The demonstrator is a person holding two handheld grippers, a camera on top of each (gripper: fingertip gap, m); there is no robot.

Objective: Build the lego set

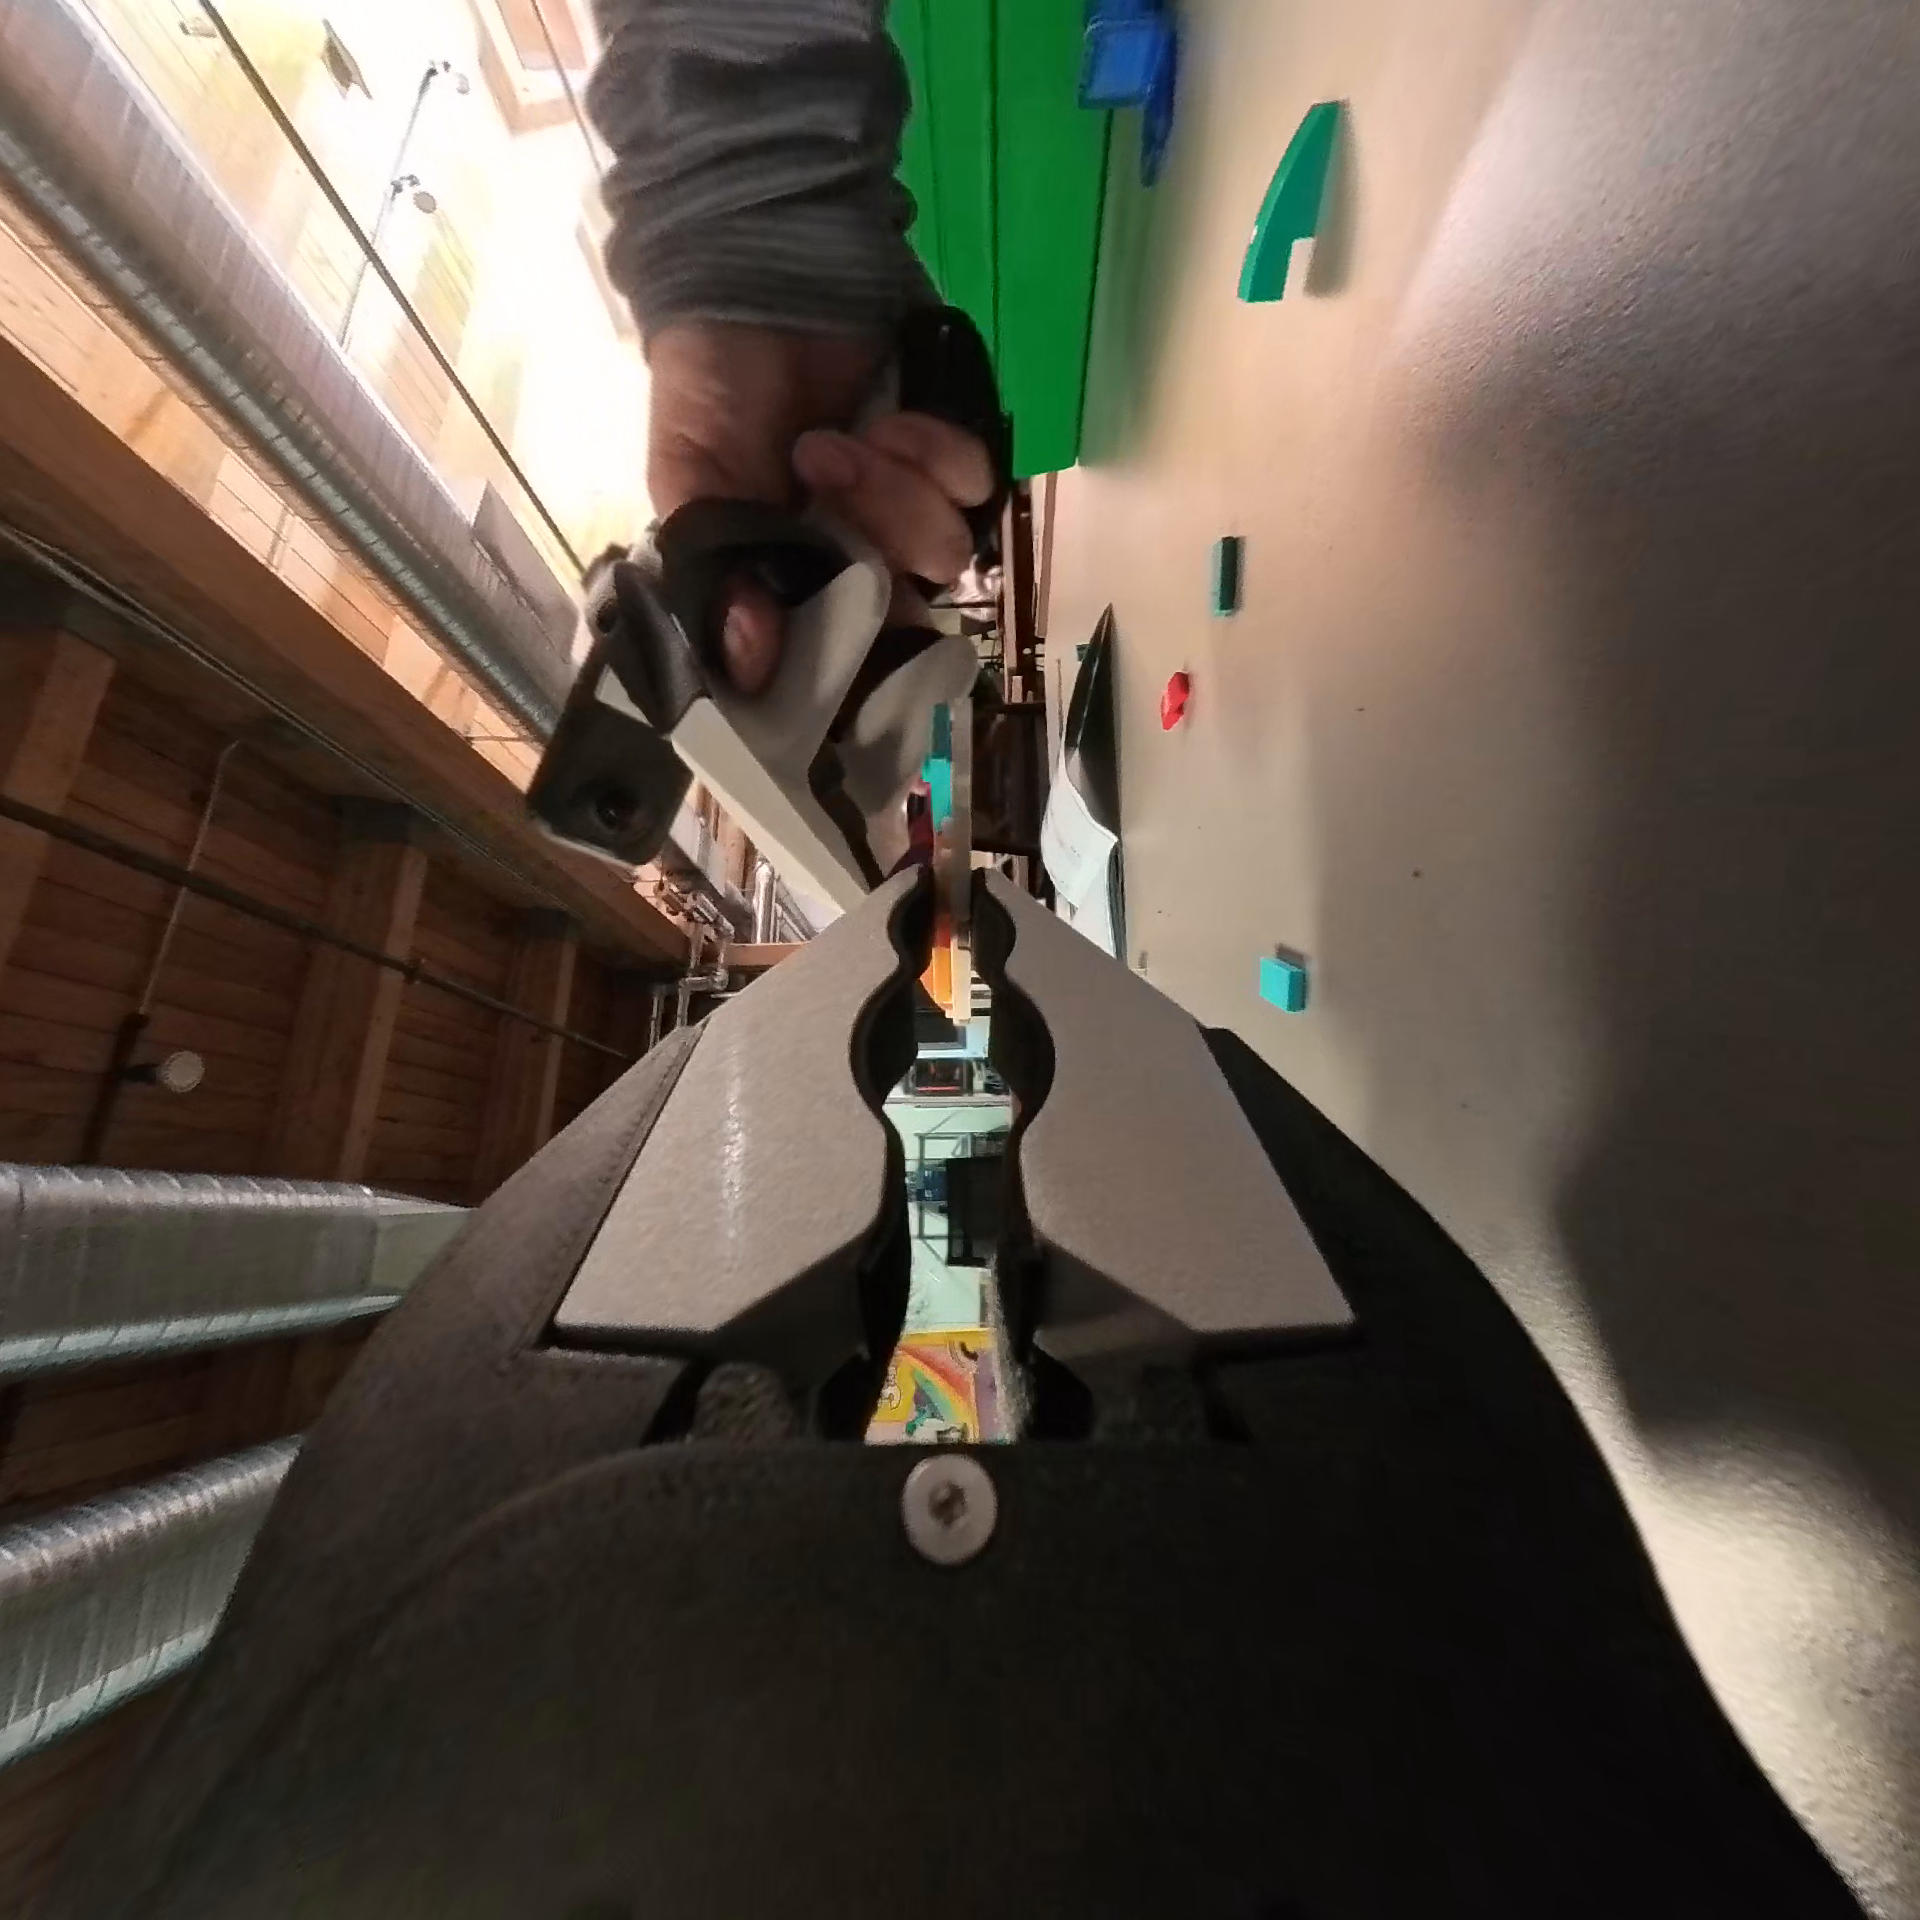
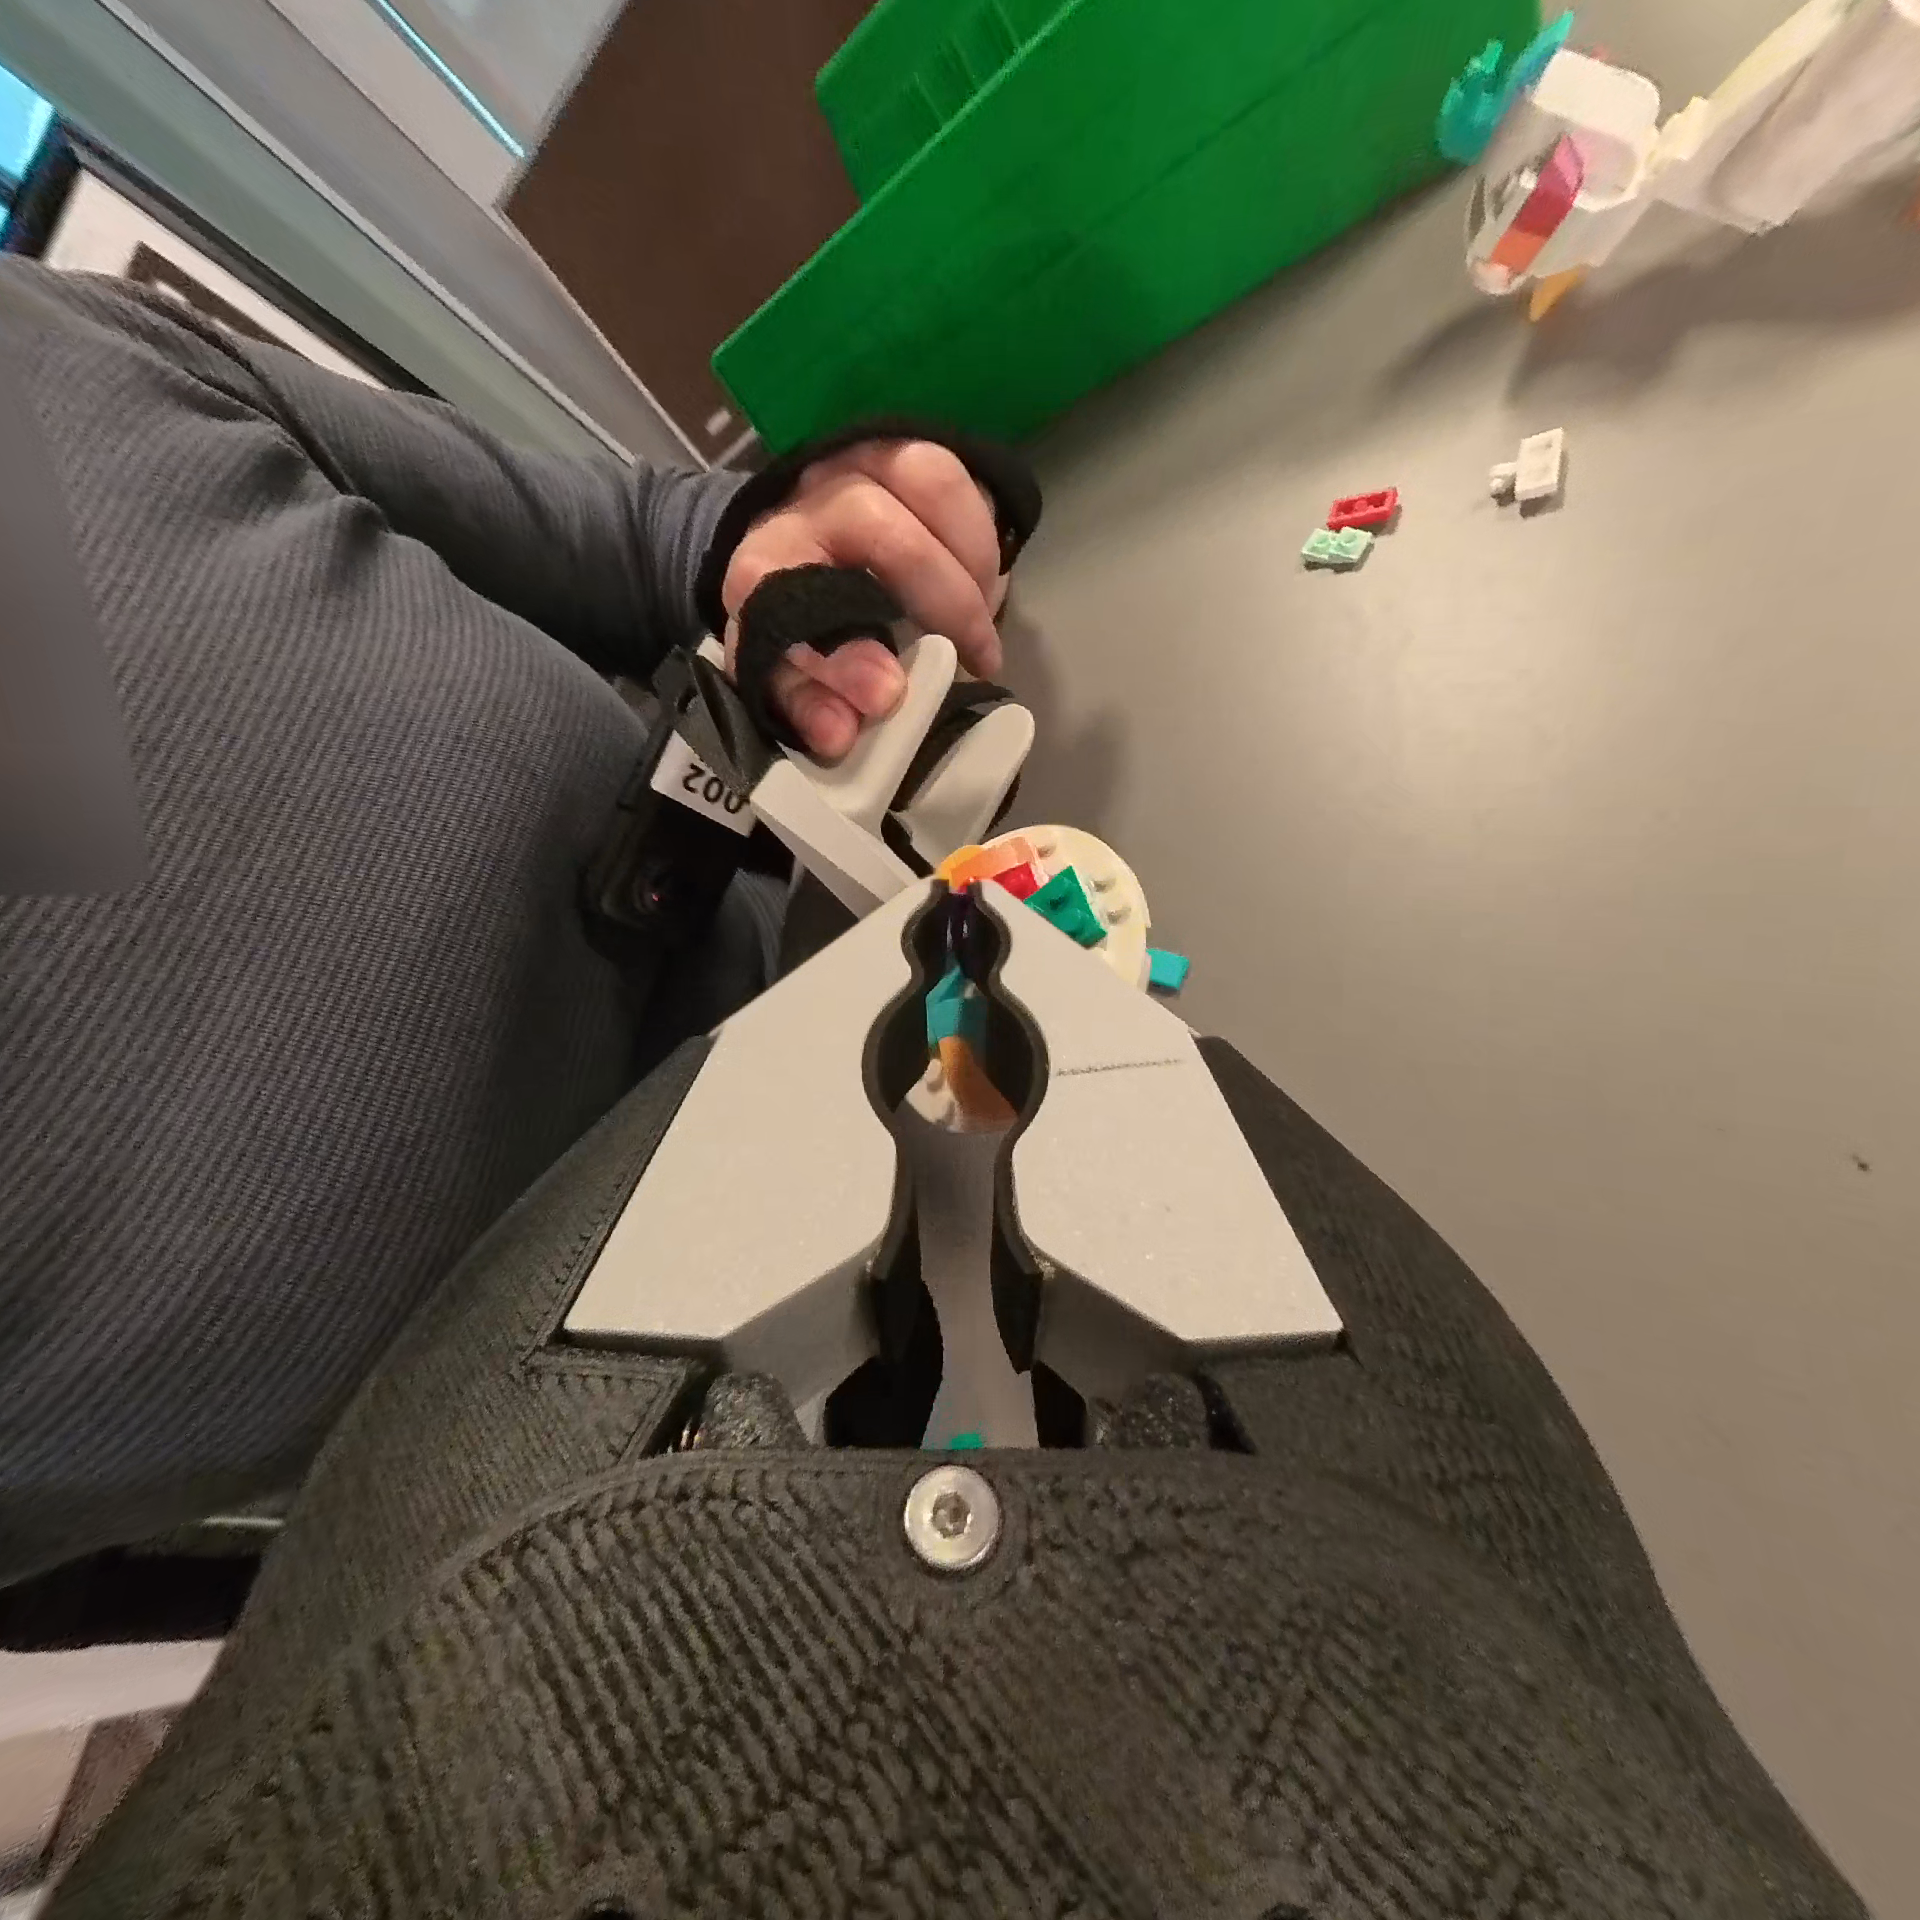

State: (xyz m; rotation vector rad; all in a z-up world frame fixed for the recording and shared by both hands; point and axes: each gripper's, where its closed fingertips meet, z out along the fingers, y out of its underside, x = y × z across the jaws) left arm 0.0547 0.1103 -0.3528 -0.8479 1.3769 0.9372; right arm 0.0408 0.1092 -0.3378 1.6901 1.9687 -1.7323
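Note:
The lego model is a round white plate (image 2: 1120, 891) with red, teal and orange pieces on top. In the left wrist view it shows edge-on as a thin plate (image 1: 962, 821). My left gripper (image 1: 951, 883) is shut on the plate's edge, beside an orange piece (image 1: 943, 966). My right gripper (image 2: 961, 883) is shut at the model's orange and red pieces; its exact grip point is hidden. Each gripper shows in the other's view, held by a hand: the right gripper (image 1: 925, 727) and the left gripper (image 2: 914, 821). The model is held above the table.
A green box (image 2: 1039, 229) stands at the table's back. Loose pieces lie on the grey table: a red plate (image 2: 1363, 509), a mint plate (image 2: 1338, 548), a white piece (image 2: 1532, 462), a teal curved piece (image 1: 1294, 208), a teal brick (image 1: 1283, 979). A clear bag of pieces (image 2: 1548, 197) lies far right. Left and right tips are no more than a few centimetres apart.

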